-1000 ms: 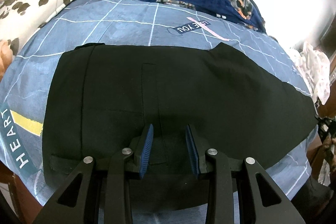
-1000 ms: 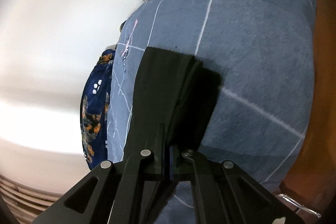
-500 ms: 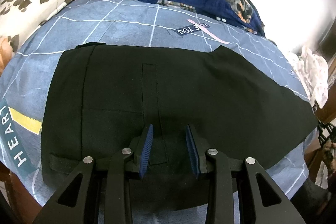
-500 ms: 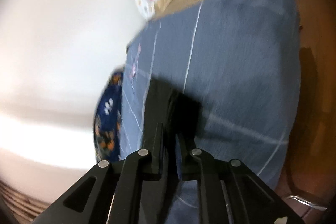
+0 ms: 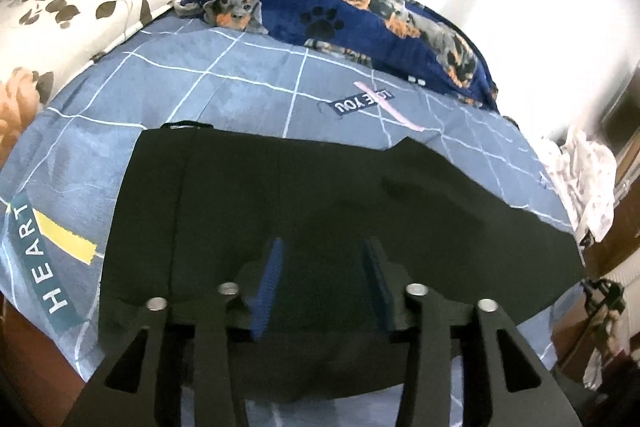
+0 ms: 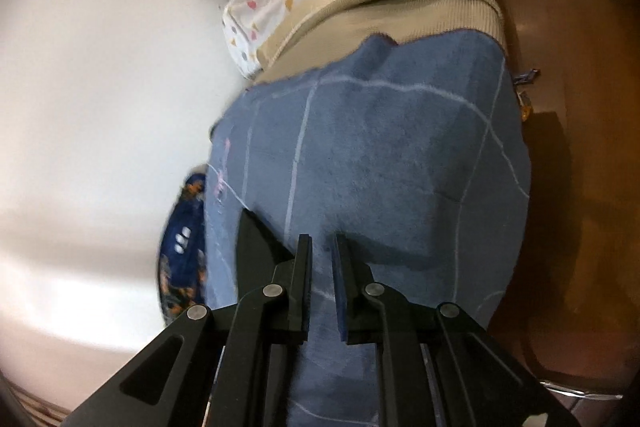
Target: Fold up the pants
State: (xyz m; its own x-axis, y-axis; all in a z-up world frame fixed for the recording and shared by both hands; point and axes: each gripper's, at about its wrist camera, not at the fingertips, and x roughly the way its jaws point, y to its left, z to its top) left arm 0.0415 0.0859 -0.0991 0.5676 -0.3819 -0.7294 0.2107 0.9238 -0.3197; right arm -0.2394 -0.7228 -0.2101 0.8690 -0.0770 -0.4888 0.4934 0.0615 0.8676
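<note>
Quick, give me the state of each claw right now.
Left claw: open, holding nothing, poised over the black fabric pants.
Right claw: open, narrow gap, holding nothing; a corner of the pants lies beside it.

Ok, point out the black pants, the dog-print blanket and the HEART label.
black pants [image 5: 240, 211], left wrist view, flat upper panel.
dog-print blanket [image 5: 320, 23], left wrist view, paw print.
HEART label [image 5: 40, 259], left wrist view, its lettering.

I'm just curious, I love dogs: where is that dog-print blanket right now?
In the left wrist view the dog-print blanket lies bunched along the far edge of the blue grid bedsheet, against the wall, beyond the black pants and right of the floral pillow.
</note>
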